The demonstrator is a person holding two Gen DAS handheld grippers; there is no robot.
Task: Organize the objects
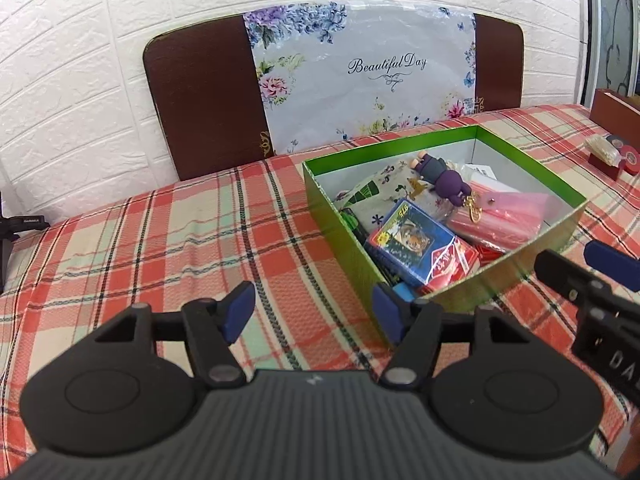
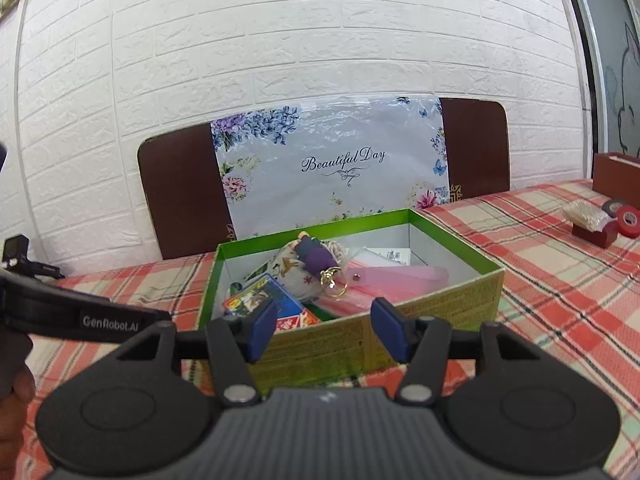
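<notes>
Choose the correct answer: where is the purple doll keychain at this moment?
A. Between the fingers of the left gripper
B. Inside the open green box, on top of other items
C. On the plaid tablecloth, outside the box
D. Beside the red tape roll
B. The purple doll keychain lies inside the open green box, resting on the patterned pouch and the pink bag; both grippers are empty.
</notes>
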